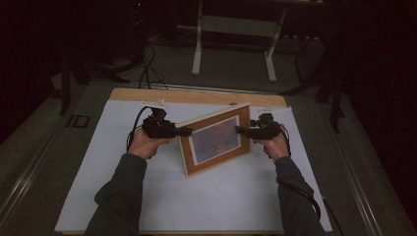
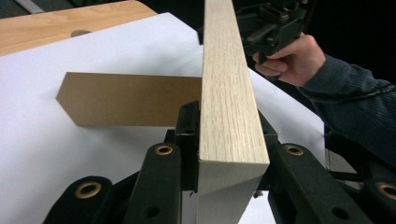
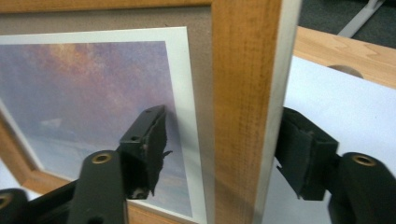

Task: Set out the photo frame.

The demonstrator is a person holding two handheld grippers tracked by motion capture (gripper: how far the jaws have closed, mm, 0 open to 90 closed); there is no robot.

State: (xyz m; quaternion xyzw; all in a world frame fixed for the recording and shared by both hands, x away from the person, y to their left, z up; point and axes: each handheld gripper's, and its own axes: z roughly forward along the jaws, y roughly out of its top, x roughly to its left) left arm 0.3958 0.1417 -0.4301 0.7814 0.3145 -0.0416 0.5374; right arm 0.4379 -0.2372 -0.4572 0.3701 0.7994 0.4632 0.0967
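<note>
Picture frame [image 1: 216,140] stands on its lower edge, tilted, about the middle of the white sheet [image 1: 98,196] that covers the tabletop [image 1: 196,96]; its printed face looks toward the near side. Light wood moulding, a purple-and-orange sky print behind the glass.

Left tongs [image 1: 184,131] are clenched on the frame's left edge: in the left gripper view the pale wood side fills the gap, with both black jaws hard against it. The brown back stand [image 2: 126,99] is swung out behind the frame and lies flat along the sheet.

Right tongs [image 1: 242,130] straddle the right edge but do not yet bite. In the right gripper view one jaw stands off the glass in front and the other sits behind the wood with a gap showing. Released, I judge, though poised to close.

Progress, as I read it: frame is raised off its face and steadied from one side, and the stand is already unfolded. Left to do: get a second hold or let go cleanly, settle the frame back onto its stand so it leans without help, then withdraw both hands. No sign it bears its own weight yet.
</note>
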